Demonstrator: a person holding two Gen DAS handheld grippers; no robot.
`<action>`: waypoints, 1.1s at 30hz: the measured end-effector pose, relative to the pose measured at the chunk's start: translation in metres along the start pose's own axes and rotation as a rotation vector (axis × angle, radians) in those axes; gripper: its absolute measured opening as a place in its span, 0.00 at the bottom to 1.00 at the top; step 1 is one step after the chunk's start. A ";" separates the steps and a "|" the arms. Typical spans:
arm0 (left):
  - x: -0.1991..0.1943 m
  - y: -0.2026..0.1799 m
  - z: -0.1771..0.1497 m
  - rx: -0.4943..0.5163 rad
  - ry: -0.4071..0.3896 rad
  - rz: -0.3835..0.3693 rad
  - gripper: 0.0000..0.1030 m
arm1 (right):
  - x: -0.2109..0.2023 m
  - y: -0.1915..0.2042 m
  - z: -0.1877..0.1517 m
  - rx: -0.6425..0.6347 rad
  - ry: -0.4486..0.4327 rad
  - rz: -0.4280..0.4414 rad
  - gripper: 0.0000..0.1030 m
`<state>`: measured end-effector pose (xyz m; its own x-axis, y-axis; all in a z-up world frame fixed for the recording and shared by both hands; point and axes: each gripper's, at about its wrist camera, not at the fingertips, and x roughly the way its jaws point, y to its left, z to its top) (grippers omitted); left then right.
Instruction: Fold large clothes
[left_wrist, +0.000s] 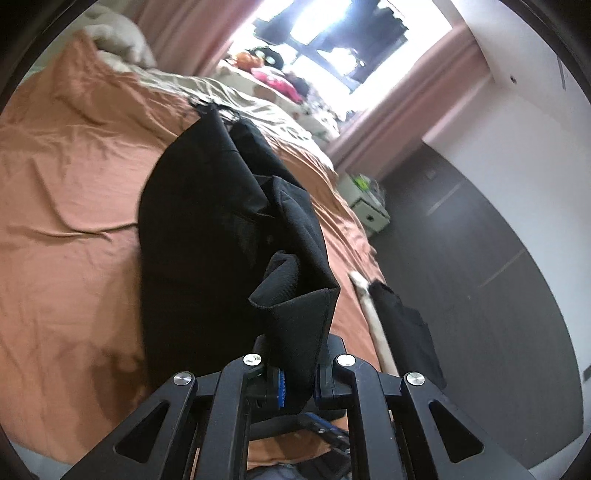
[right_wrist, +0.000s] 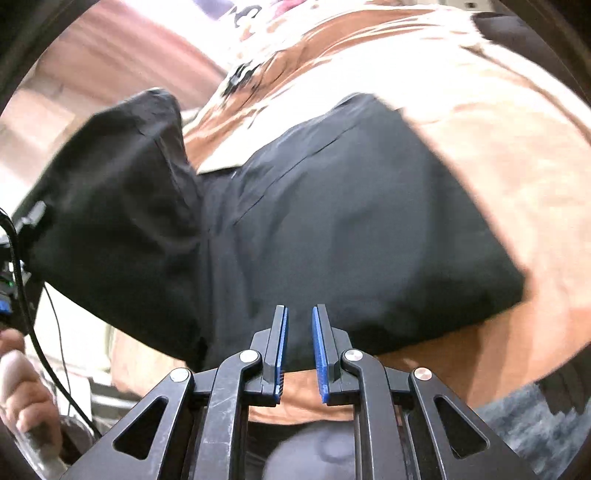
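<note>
The left gripper (left_wrist: 297, 384) is closed on a bunched hem of the black garment (left_wrist: 221, 221); the cloth fills the space between its blue pads, and a folded flap stands up just above them. The right gripper (right_wrist: 299, 350) is seen with its jaws narrow but with a clear gap between the blue pads (right_wrist: 281, 339). Nothing is pinched there; only the garment's near edge and the bed sheet (right_wrist: 498, 147) lie behind the gap.

Taking the bed as the landmark, the garment is spread across the middle of the orange sheet. One end is lifted off the bed toward the left gripper, and the rest lies flat on the sheet in front of the right gripper. A second dark piece of cloth (left_wrist: 402, 325) hangs at the bed's edge beside the floor (left_wrist: 480, 258).

The garment is judged soft, limp and fairly light, with a matte weave that should not slip from ribbed pads. No shape is kept by it: it sags and creases wherever it is unsupported. It is best taken at a hem or corner, with both ends held so the fold stays straight.
</note>
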<state>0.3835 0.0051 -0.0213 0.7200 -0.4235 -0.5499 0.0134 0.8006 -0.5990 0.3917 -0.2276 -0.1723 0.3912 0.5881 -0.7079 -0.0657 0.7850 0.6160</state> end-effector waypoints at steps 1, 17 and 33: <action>0.009 -0.006 -0.002 0.009 0.015 -0.007 0.09 | -0.011 -0.012 0.001 0.022 -0.019 -0.005 0.14; 0.120 -0.043 -0.046 0.088 0.272 -0.062 0.63 | -0.055 -0.083 -0.007 0.180 -0.078 -0.012 0.64; 0.048 0.084 -0.048 -0.018 0.189 0.283 0.65 | -0.006 -0.051 0.011 0.156 -0.050 0.087 0.22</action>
<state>0.3862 0.0315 -0.1255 0.5516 -0.2581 -0.7932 -0.1824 0.8906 -0.4166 0.4034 -0.2732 -0.1959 0.4355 0.6389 -0.6342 0.0409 0.6897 0.7229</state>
